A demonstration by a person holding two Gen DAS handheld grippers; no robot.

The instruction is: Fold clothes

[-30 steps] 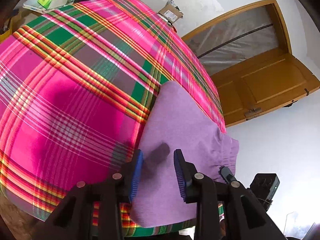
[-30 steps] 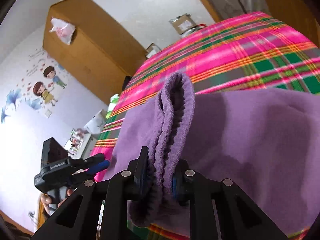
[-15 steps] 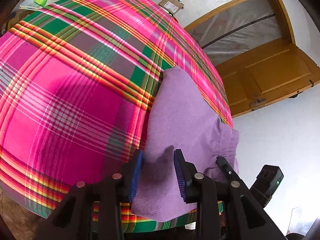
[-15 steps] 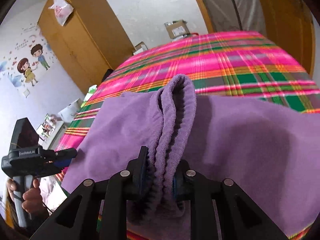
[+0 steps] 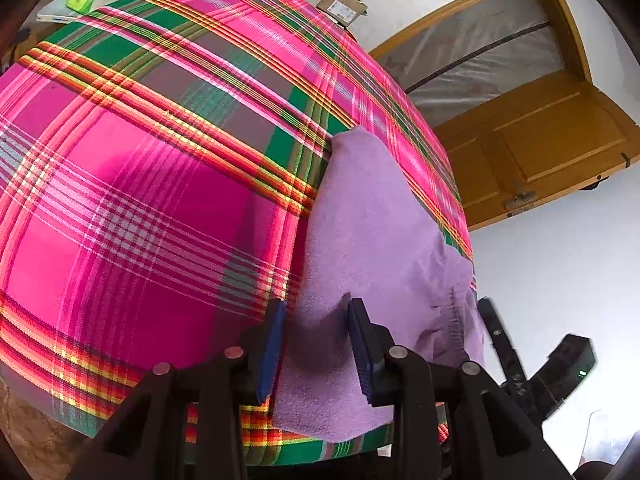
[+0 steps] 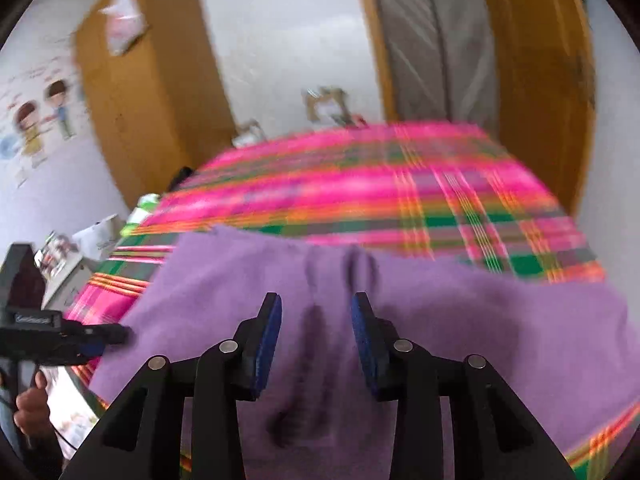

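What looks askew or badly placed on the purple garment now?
The purple garment lies mostly flat on the plaid cloth, but its near edge hangs over the table edge. Nothing looks spilled or damaged.

Home room, likely bedroom or living space. Plaid cloth [image 5: 160, 184] covers table; wooden door [image 5: 552, 140]; wooden wardrobe [image 6: 152, 92]; cartoon children wall sticker [image 6: 40, 120]; cardboard box [image 5: 342, 4]; white plaster walls.

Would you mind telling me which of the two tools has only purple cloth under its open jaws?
The right tool: only the purple garment lies beneath it, whereas the left tool straddles the garment's edge, one finger over the plaid tablecloth.
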